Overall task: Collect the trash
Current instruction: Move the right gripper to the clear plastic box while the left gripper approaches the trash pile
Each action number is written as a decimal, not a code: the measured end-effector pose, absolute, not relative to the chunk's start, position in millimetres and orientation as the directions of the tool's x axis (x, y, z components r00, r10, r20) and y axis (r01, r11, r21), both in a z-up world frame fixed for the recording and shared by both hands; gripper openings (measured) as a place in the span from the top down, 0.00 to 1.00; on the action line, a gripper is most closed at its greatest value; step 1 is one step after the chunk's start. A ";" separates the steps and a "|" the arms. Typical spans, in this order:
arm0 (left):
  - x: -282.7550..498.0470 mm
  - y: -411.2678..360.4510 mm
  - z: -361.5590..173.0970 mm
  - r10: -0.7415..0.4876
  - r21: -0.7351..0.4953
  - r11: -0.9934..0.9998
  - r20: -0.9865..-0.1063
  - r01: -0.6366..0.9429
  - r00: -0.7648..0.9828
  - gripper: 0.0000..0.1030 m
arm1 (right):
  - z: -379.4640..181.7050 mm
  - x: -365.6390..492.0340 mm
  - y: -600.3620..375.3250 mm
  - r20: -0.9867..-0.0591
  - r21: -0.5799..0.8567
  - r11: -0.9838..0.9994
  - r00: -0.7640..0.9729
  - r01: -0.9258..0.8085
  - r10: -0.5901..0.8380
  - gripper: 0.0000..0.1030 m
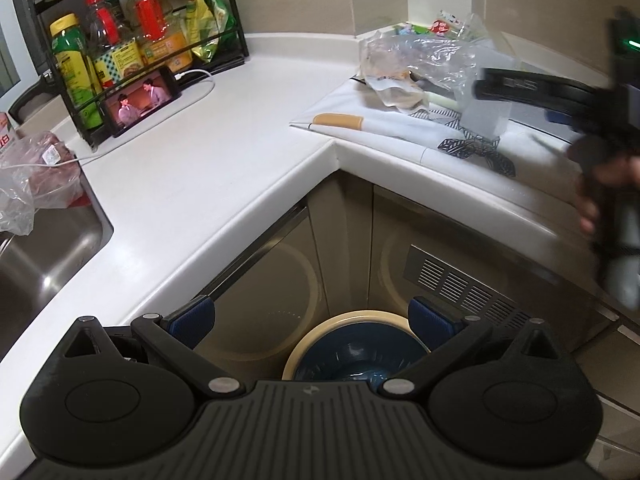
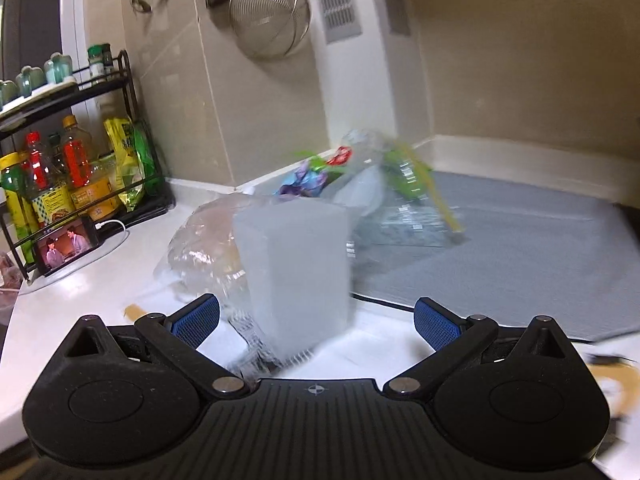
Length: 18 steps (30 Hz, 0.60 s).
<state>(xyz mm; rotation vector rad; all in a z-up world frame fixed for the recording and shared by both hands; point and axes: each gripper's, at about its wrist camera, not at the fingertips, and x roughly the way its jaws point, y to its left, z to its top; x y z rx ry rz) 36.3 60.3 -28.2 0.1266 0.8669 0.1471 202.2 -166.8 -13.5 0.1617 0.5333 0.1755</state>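
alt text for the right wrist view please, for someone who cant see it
The right tongs, open, face a translucent white plastic box on a white kitchen counter, with crumpled clear plastic wrappers heaped behind it. A black bottle rack and a phone playing video stand at left; the picture is motion-blurred.

Even, soft indoor light, moderately bright; no hard shadows. Mild glare on white countertop (image 1: 192, 168) and sheen on steel sink (image 1: 48, 264). Left wrist view mostly sharp, except right gripper (image 1: 600, 128) at right edge smeared by motion blur. Right wrist view blurred throughout: translucent box (image 2: 296, 276) and plastic wrappers (image 2: 384, 184) streaked. Strong fisheye bending at edges, dark vignette in corners of both views
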 end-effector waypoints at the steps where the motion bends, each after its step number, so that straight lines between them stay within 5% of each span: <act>1: 36.5 60.6 -28.0 0.184 0.172 0.982 -0.749 -0.080 0.637 0.00 | -16.5 210.2 -165.4 -0.502 0.206 0.973 0.842 -0.104 0.197 0.00; 7: 39.6 62.4 -29.7 0.175 0.157 0.984 -0.754 -0.084 0.633 0.00 | -13.7 204.4 -221.0 -0.475 0.345 0.930 0.878 0.124 0.059 0.00; 11: 42.5 58.4 -34.7 0.158 0.148 0.987 -0.765 -0.068 0.625 0.00 | -5.0 185.9 -266.4 -0.458 0.251 0.917 0.872 0.311 -0.171 0.00; 18: 41.0 49.0 -37.1 0.141 0.148 0.988 -0.764 -0.042 0.630 0.00 | -2.4 160.8 -267.0 -0.446 0.232 0.953 0.892 0.195 -0.074 0.00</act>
